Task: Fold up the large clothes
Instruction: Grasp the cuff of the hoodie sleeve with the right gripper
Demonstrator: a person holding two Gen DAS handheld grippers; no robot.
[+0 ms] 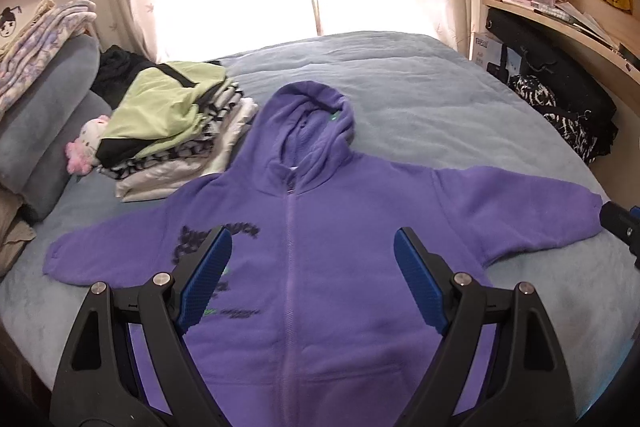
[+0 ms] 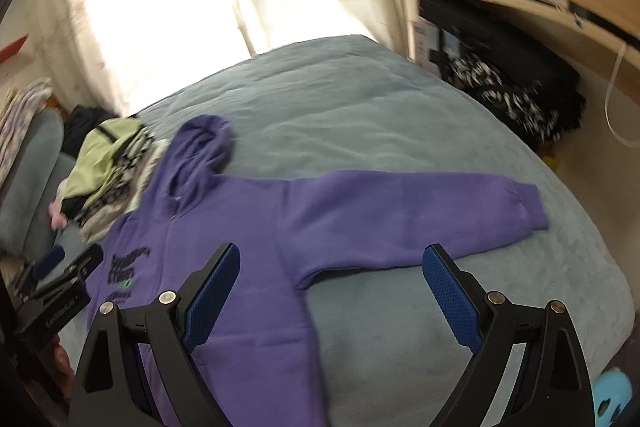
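A purple zip hoodie [image 1: 320, 247] lies flat, front up, on the grey-blue bed [image 1: 420, 99], hood pointing away and both sleeves spread out. My left gripper [image 1: 312, 251] is open and empty, held above the hoodie's chest and zip. The hoodie also shows in the right wrist view [image 2: 360, 215]. My right gripper [image 2: 332, 259] is open and empty, above the hoodie's right side below its right sleeve [image 2: 440, 203]. The right gripper shows at the right edge of the left wrist view [image 1: 624, 227]. The left gripper shows at the left of the right wrist view [image 2: 60, 283].
A stack of folded clothes [image 1: 176, 135] with a green garment on top lies left of the hood. Grey pillows [image 1: 44, 131] and a pink plush toy [image 1: 86, 143] sit at the left. A wooden desk with shelves [image 1: 560, 23] and dark bags [image 1: 560, 99] stand right of the bed.
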